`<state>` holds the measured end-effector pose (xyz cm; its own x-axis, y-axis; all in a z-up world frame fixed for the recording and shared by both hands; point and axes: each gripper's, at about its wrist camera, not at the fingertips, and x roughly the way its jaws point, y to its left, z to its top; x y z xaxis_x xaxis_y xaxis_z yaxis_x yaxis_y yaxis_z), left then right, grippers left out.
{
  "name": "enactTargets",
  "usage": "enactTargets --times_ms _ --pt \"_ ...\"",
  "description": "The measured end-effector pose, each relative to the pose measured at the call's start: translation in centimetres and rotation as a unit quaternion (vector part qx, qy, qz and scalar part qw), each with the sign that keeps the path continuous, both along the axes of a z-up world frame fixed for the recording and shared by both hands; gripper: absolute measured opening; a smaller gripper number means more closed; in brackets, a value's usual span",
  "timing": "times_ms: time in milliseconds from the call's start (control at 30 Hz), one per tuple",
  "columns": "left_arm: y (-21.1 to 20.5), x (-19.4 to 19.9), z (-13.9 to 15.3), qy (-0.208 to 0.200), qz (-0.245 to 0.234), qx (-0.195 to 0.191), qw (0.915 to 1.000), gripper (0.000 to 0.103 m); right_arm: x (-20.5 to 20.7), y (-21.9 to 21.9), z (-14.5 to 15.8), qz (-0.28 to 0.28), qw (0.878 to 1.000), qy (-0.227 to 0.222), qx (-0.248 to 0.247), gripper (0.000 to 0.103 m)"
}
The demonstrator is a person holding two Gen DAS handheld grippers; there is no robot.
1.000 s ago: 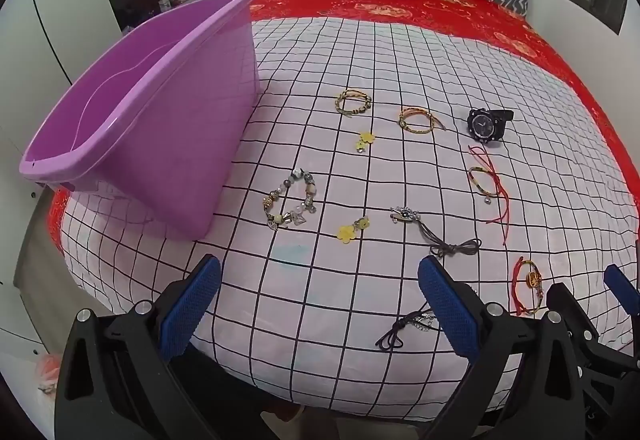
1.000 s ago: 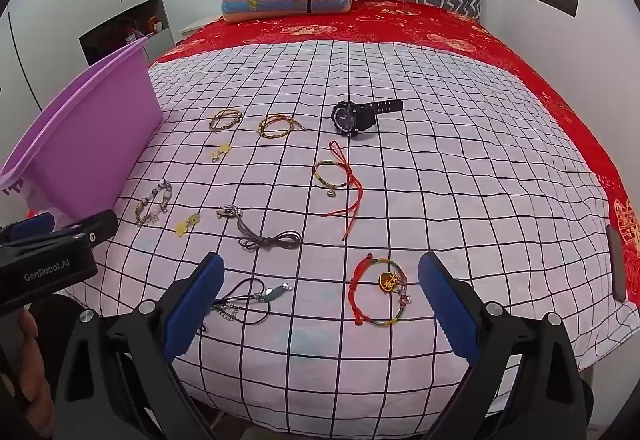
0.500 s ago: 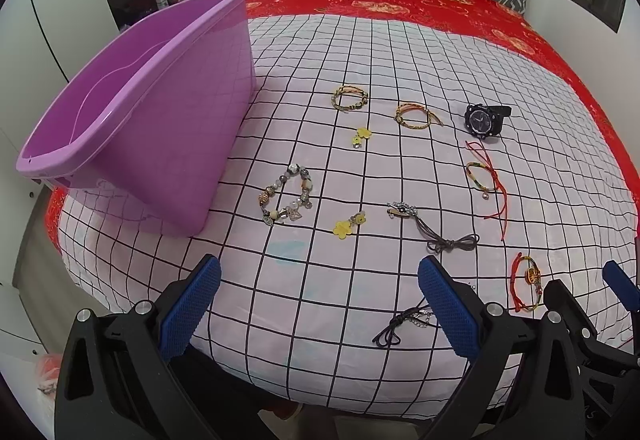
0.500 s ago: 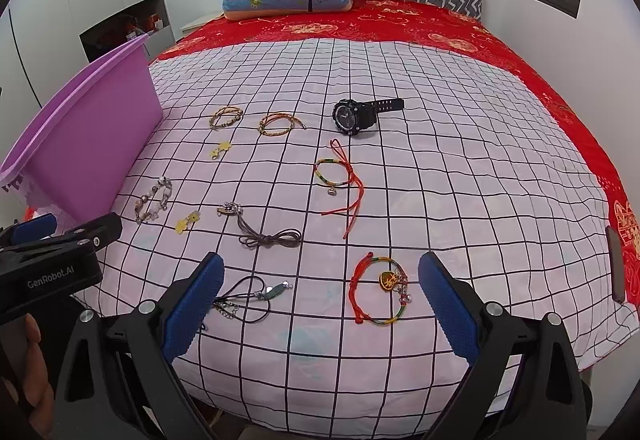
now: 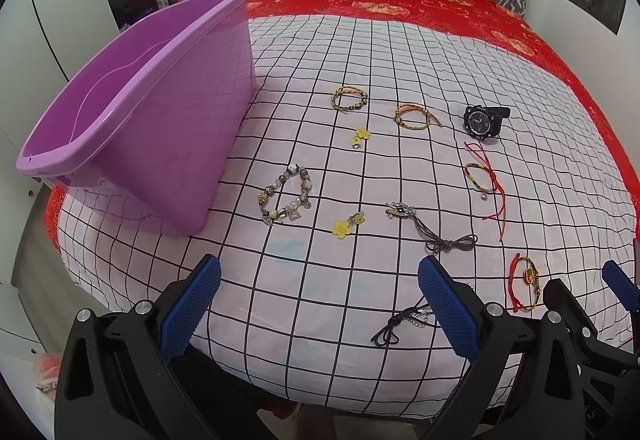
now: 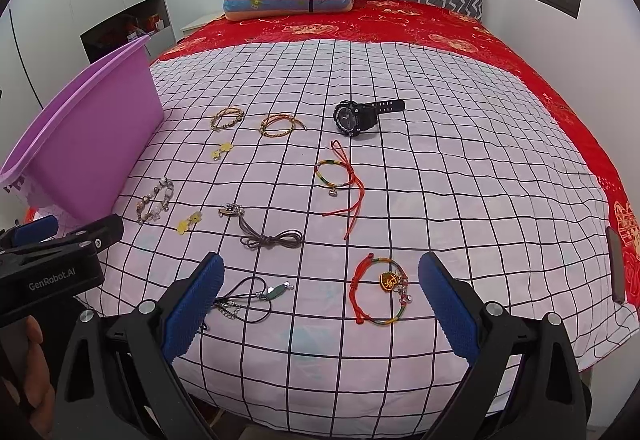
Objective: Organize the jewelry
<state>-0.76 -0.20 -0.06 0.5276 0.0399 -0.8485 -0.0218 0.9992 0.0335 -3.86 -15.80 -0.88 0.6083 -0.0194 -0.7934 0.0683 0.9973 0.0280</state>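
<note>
Bedroom; bed (image 6: 460, 168) under checked sheet. I see left hand-held gripper (image 5: 320, 308) spread wide, nothing held, hovering over near edge. Right hand-held gripper (image 6: 320, 304) likewise released, red charm bracelet (image 6: 380, 290) and black cord necklace (image 6: 248, 298) between its fingers on sheet. Beyond: beaded bracelet (image 5: 285, 199), watch (image 6: 356, 116). Purple tub (image 5: 152, 112) on left, beside beaded bracelet.

A purple plastic tub (image 5: 160, 128) at nine o'clock, a black wristwatch (image 5: 482, 120) at two, on white black-gridded bedsheet (image 5: 400, 52) beneath red bedspread (image 5: 400, 6).
</note>
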Motion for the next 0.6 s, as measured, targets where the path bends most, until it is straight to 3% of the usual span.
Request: enactTargets --times_ms 600 --pt "0.11 -0.32 0.08 -0.003 0.002 -0.004 1.0000 0.097 0.00 0.17 0.20 0.000 1.000 -0.002 0.000 0.093"
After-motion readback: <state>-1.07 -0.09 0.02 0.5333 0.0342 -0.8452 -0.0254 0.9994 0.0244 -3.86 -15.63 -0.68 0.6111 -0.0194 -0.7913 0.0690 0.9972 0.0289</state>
